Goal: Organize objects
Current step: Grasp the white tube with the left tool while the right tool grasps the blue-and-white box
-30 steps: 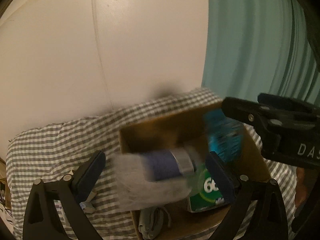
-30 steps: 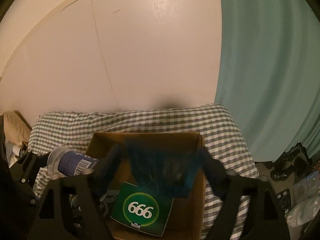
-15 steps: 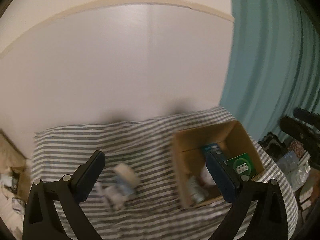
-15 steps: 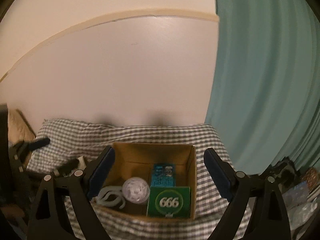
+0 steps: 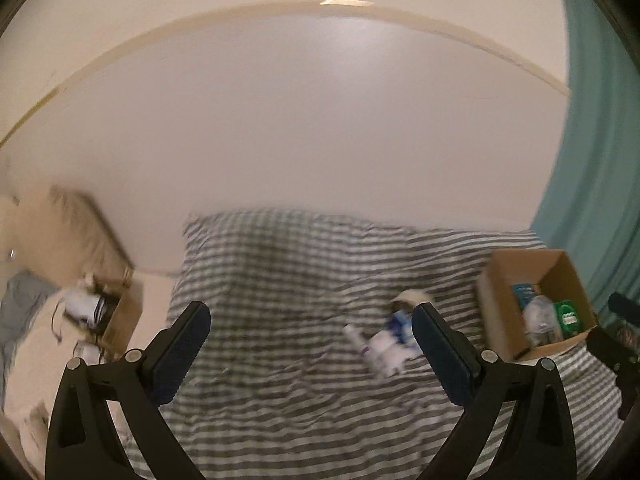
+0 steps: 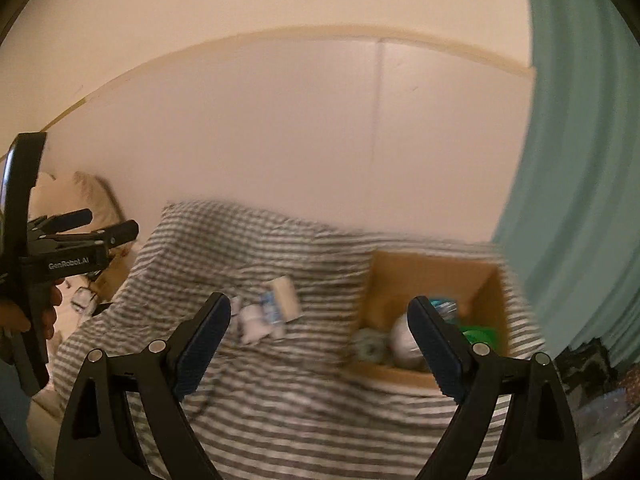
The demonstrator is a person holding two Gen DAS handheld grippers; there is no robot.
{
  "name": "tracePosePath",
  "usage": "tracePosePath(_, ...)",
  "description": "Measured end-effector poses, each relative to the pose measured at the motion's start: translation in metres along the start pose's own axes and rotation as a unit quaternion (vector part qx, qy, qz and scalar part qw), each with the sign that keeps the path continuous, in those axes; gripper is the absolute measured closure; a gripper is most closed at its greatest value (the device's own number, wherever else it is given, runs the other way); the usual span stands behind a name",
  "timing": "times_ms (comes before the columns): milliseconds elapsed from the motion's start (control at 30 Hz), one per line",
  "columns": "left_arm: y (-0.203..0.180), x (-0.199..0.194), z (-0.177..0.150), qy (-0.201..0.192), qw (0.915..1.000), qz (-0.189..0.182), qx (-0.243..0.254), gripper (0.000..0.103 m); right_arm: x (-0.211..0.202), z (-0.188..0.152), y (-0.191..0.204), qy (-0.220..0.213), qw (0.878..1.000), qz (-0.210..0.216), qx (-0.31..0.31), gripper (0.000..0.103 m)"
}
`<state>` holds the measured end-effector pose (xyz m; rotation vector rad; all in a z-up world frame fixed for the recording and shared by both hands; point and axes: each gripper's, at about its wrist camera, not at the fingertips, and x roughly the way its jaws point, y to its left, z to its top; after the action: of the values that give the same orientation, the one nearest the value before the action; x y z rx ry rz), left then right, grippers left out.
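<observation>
A brown cardboard box stands at the right end of a grey checked bed cover. It holds a green "666" packet, a blue packet and a clear bottle. A small pile of white and blue items lies on the cover left of the box. The box and pile also show in the right wrist view. My left gripper is open and empty, well back from the cover. My right gripper is open and empty too.
A teal curtain hangs at the right. A white wall panel stands behind the bed. A second cardboard box with clutter sits on the floor at the left. Bags lie on the floor at the right.
Both grippers let go of their items into the box, then pulled back and up. The left one swung left, so the box now sits far right in its view.
</observation>
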<state>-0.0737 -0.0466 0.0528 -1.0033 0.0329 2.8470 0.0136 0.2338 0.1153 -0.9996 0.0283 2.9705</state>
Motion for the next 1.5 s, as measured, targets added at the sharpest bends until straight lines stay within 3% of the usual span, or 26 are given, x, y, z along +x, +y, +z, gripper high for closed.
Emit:
tracePosePath(167, 0.017, 0.042, -0.031, 0.037, 0.9988, 0.022, -0.026, 0.0, 0.057, -0.014, 0.037, 0.03, 0.999, 0.009, -0.01, 0.013)
tracePosePath(367, 0.006, 0.09, -0.057, 0.076, 0.9968, 0.023, -0.007, 0.0, 0.133, -0.036, 0.046, 0.083, 0.996, 0.009, -0.034, 0.013)
tracePosePath(500, -0.006, 0.118, -0.071, 0.101, 0.9947, 0.018, -0.007, 0.0, 0.186, -0.045, 0.038, 0.115, 0.993, -0.003, -0.027, 0.023)
tracePosePath(700, -0.022, 0.155, -0.085, 0.129, 0.9913, 0.024, -0.003, 0.0, 0.251, -0.051, 0.026, 0.171, 0.985, 0.007, -0.015, 0.029)
tracePosePath(800, -0.029, 0.166, -0.089, 0.14, 0.9899, 0.017, -0.008, 0.0, 0.274, -0.054, 0.02, 0.194, 0.981, 0.018, -0.005, 0.043)
tracePosePath(833, -0.033, 0.169, -0.09, 0.144, 0.9895, 0.016, -0.004, 0.0, 0.278, -0.056, 0.019, 0.198, 0.98, 0.02, -0.005, 0.046)
tracePosePath(900, -0.039, 0.173, -0.092, 0.15, 0.9885, 0.014, 0.002, 0.0, 0.285, -0.06, 0.019, 0.207, 0.978, 0.031, -0.003, 0.069)
tracePosePath(967, -0.047, 0.175, -0.094, 0.157, 0.9876, -0.002, 0.002, 0.0, 0.28, -0.063, 0.019, 0.202, 0.978, 0.043, -0.003, 0.08)
tracePosePath(1300, -0.086, 0.195, -0.091, 0.166, 0.9846, -0.009, 0.052, 0.003, 0.214, -0.054, 0.003, 0.124, 0.992, 0.024, -0.001, 0.083)
tracePosePath(1500, -0.087, 0.226, -0.09, 0.196, 0.9792, -0.004, 0.054, 0.032, 0.213, -0.049, -0.003, 0.119, 0.992, 0.027, 0.017, 0.083)
